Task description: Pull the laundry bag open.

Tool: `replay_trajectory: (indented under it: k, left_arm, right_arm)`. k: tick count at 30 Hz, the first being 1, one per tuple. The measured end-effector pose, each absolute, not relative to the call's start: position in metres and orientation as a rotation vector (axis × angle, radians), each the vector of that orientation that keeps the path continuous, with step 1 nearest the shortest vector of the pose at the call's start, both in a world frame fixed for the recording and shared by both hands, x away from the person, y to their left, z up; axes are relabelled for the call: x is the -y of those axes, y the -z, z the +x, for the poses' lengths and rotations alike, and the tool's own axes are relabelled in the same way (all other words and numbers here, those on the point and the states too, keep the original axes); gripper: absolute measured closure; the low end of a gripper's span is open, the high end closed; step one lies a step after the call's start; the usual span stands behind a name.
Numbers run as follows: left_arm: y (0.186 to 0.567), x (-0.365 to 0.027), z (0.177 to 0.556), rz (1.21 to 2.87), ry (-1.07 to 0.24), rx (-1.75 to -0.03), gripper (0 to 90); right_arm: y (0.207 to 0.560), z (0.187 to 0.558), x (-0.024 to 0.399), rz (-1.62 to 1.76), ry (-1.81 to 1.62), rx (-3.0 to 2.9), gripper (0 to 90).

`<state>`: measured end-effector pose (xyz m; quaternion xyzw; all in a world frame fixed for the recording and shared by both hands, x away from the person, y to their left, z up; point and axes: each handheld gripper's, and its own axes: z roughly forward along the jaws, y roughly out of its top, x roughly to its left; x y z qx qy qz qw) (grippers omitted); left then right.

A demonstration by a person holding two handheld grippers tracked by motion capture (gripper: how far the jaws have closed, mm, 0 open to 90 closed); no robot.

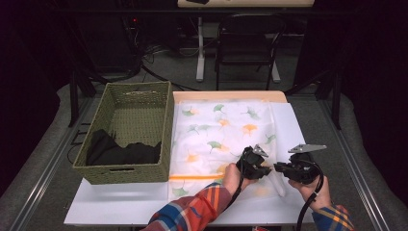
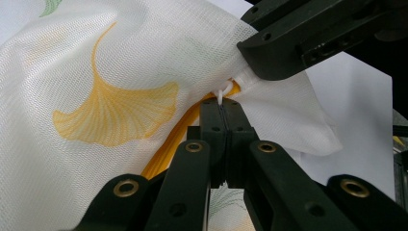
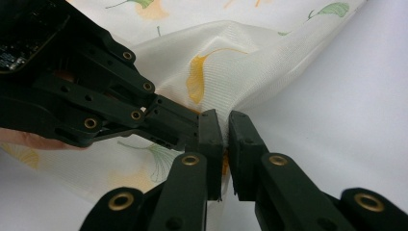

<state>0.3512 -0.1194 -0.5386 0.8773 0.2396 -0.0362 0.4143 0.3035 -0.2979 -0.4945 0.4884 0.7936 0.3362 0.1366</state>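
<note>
White counter [image 1: 120, 207] bears a leaf-print mesh bag [image 1: 216, 134] lying lengthwise near to far, right of a wicker basket [image 1: 127, 132]; left gripper [image 1: 264, 169] pinches its zipper pull [image 2: 222, 94], right gripper [image 1: 278, 168] its near-right corner.

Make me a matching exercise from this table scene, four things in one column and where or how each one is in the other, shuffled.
1. mesh bag
2. wicker basket
3. dark cloth
4. left hand-held gripper

A. shut on a small white zipper pull
B. lying inside the basket
C. spread on the white table, printed with ginkgo leaves
D. standing left of the bag

Pairs: 1-C, 2-D, 3-B, 4-A
</note>
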Motion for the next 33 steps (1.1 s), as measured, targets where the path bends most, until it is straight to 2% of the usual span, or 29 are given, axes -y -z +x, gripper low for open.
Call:
replay_trajectory:
  k: [9,33]
  left_arm:
    - [0.544,0.116,0.356,2.203,0.123,-0.644,90.0]
    - [0.544,0.107,0.358,2.224,0.091,-0.687,90.0]
  right_arm:
    - [0.495,0.303,0.302,1.425,-0.975,-2.285,85.5]
    - [0.494,0.302,0.307,1.447,-0.966,-2.241,85.7]
